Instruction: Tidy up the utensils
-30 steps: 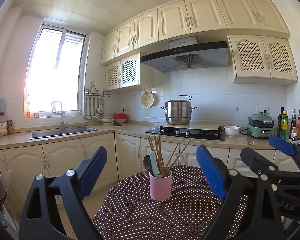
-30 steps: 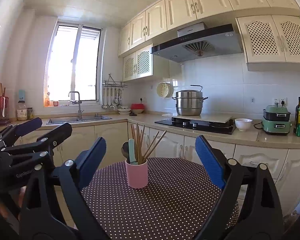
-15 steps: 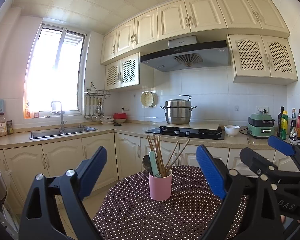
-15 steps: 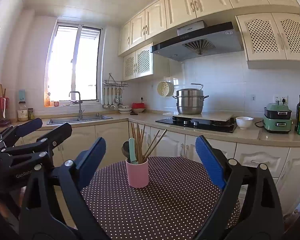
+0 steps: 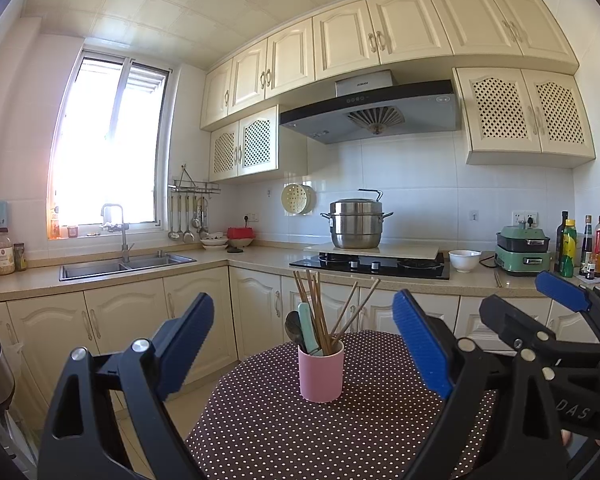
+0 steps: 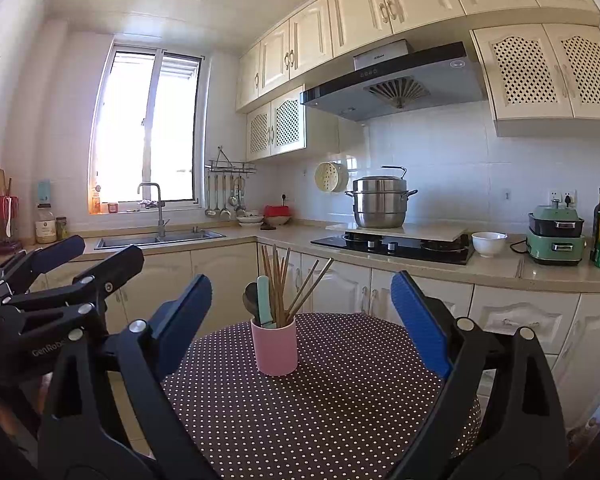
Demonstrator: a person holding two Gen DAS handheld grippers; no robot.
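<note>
A pink cup (image 5: pixel 321 372) stands upright on the round table with a brown polka-dot cloth (image 5: pixel 300 432). It holds several wooden chopsticks (image 5: pixel 316 312), a dark spoon (image 5: pixel 293 326) and a mint-green handled utensil (image 5: pixel 306 326). The cup also shows in the right wrist view (image 6: pixel 275 347). My left gripper (image 5: pixel 304 344) is open and empty, held above the table short of the cup. My right gripper (image 6: pixel 302 320) is open and empty too, level with it. Each gripper shows at the edge of the other's view.
Kitchen counter behind the table with a sink (image 5: pixel 124 266), a gas hob (image 5: pixel 372 266) bearing a steel pot (image 5: pixel 356 224), a white bowl (image 5: pixel 464 260), a green cooker (image 5: pixel 522 250) and bottles (image 5: pixel 580 246). Cabinets (image 5: pixel 120 316) stand to the left.
Nothing has visibly changed beyond a very slight drift of the right wrist view. Both grippers stay open and the cup has not moved.
</note>
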